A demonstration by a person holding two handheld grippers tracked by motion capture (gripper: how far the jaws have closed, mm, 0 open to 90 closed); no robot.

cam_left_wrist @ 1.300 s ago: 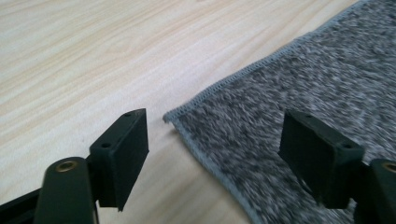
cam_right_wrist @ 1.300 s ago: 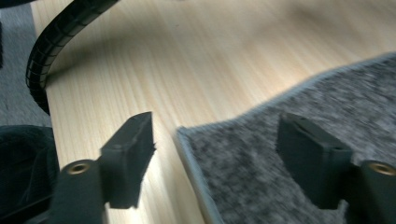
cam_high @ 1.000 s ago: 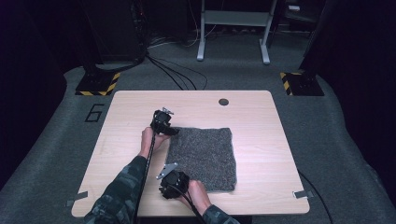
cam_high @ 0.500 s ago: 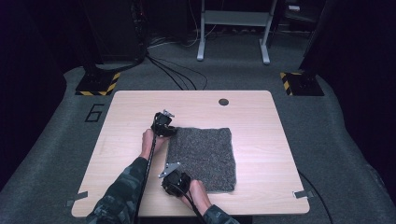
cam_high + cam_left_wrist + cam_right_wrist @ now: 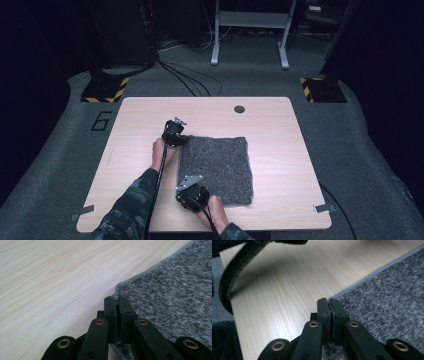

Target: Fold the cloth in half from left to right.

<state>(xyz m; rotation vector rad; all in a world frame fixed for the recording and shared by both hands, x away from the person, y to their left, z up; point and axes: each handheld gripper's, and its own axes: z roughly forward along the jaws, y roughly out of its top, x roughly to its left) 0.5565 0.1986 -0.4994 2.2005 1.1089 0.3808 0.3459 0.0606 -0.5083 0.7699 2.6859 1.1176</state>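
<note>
A grey fuzzy cloth (image 5: 220,165) lies flat on the light wooden table (image 5: 280,130). My left gripper (image 5: 181,140) is at the cloth's far left corner. In the left gripper view its jaws (image 5: 117,300) have just been closing and now pinch the stitched corner of the cloth (image 5: 170,297). My right gripper (image 5: 185,190) is at the near left corner. In the right gripper view its jaws (image 5: 329,301) are pressed together on the cloth's edge (image 5: 387,295), low over the table (image 5: 282,290).
A dark round hole (image 5: 239,108) sits in the tabletop near its far edge. The left gripper's ribbed cable (image 5: 229,282) arcs past the right gripper. Cables (image 5: 185,82), a metal stand (image 5: 250,30) and striped bases (image 5: 106,90) are on the floor beyond.
The right gripper has edged slightly to the right at the cloth's near corner. The left gripper has stayed at the far corner, and the cloth has not shifted.
</note>
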